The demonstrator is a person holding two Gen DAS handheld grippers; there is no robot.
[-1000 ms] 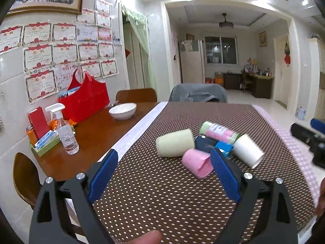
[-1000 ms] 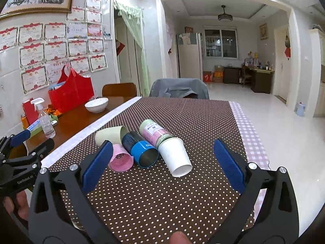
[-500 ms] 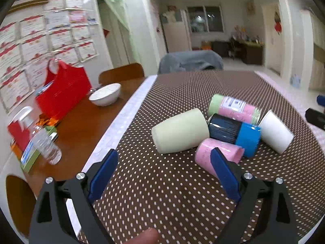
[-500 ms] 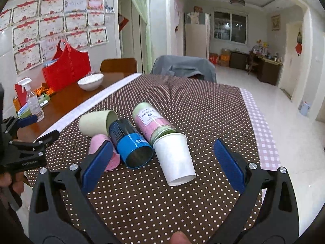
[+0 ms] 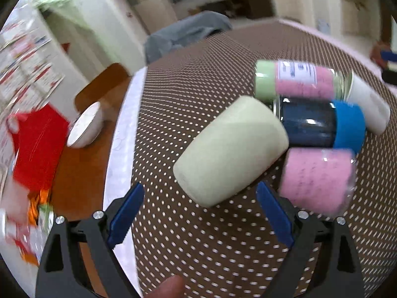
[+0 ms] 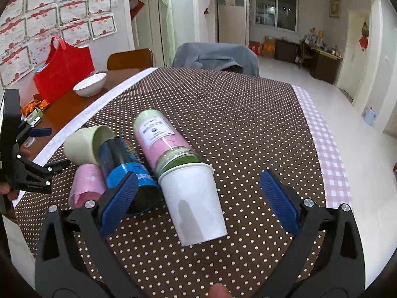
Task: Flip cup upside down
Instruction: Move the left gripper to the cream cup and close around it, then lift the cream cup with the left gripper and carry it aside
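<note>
Several cups lie on their sides in a cluster on the brown dotted tablecloth. A pale green cup [image 5: 230, 149] lies just ahead of my open left gripper [image 5: 198, 213], its closed base toward me; it also shows in the right wrist view [image 6: 84, 144]. Beside it lie a pink cup [image 5: 317, 178], a dark blue cup [image 5: 320, 124], a green-and-pink labelled cup [image 5: 297, 82] and a white paper cup [image 5: 369, 104]. My open right gripper [image 6: 198, 201] has the white paper cup [image 6: 193, 203] between its jaws without touching it. The blue cup [image 6: 124, 159] and pink cup [image 6: 86, 186] lie to its left.
A white bowl [image 6: 89, 85] and red bag [image 6: 64, 67] stand on the bare wooden table [image 6: 74, 106] to the left. A grey-covered chair [image 6: 215, 57] stands at the far end. The tablecloth's pink checked edge [image 6: 330, 154] runs along the right.
Both grippers have moved forward and down toward the cups. The left one now has the pale green cup close ahead, the right one has the white paper cup between its jaws.
</note>
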